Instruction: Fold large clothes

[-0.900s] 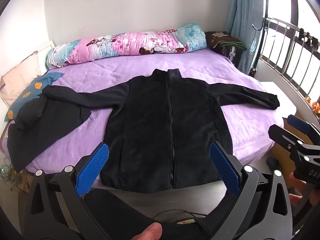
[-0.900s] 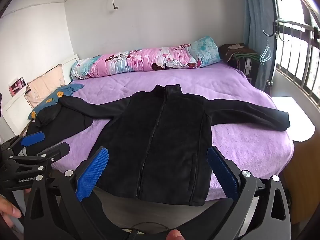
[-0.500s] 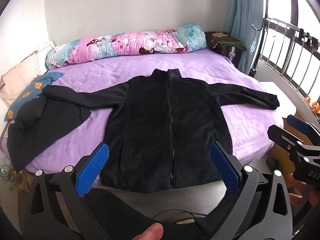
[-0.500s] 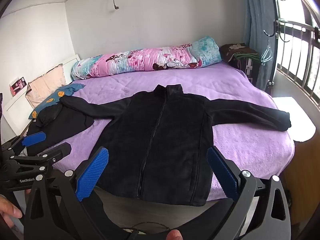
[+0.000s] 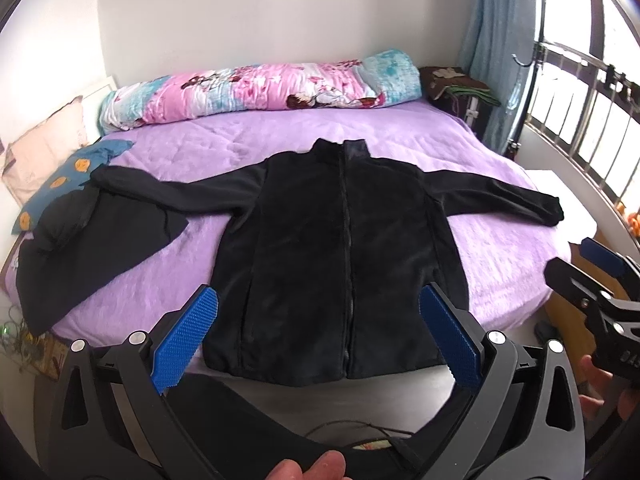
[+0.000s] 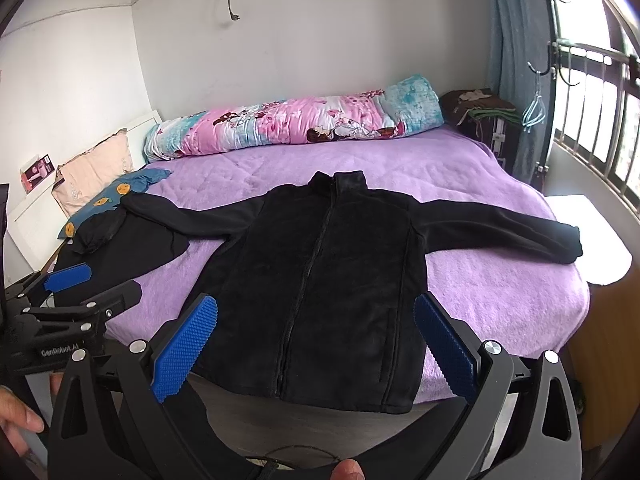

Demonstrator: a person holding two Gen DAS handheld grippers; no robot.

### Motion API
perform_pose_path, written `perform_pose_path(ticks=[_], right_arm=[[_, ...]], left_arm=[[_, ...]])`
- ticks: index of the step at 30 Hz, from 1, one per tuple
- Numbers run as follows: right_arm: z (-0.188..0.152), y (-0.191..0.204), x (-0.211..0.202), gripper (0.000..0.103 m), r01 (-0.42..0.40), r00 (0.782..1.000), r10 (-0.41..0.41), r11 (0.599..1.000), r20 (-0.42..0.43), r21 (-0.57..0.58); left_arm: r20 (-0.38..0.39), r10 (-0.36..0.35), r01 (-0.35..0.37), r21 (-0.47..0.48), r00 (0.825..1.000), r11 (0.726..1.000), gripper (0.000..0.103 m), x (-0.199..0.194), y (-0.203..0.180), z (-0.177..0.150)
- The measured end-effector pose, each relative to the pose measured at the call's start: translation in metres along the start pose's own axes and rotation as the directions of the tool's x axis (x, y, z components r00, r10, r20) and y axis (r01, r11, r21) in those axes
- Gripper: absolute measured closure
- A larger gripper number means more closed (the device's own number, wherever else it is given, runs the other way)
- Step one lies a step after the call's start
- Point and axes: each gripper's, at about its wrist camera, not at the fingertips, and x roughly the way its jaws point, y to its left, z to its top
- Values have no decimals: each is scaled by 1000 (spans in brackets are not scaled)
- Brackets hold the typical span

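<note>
A black zip-front fleece jacket [image 5: 340, 248] lies flat and face up on the purple bedspread [image 5: 500, 248], zipped closed, collar toward the wall and hem hanging just over the bed's near edge. Both sleeves are spread out sideways from the jacket's body; the one on its left ends over a second dark garment [image 5: 92, 248] that lies beside the jacket, near a blue pillow with orange prints [image 5: 68, 176]. Beyond the jacket's collar a rolled pink and turquoise quilt [image 5: 260, 92] runs along the wall. The left gripper [image 5: 316, 340] hangs above the jacket's hem with its blue pads wide apart and nothing between them (no contact with the cloth). The right gripper [image 6: 314, 340] hangs likewise over the hem, jaws spread wide and empty.
</note>
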Motion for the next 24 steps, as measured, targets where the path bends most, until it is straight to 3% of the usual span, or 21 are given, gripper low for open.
perform_pose_path(ticks=[24], right_arm=[[-2, -5, 1, 6, -3, 1000, 3, 1000, -2, 10]], left_arm=[[11, 17, -17, 19, 1000, 1000, 6, -2, -1, 0]])
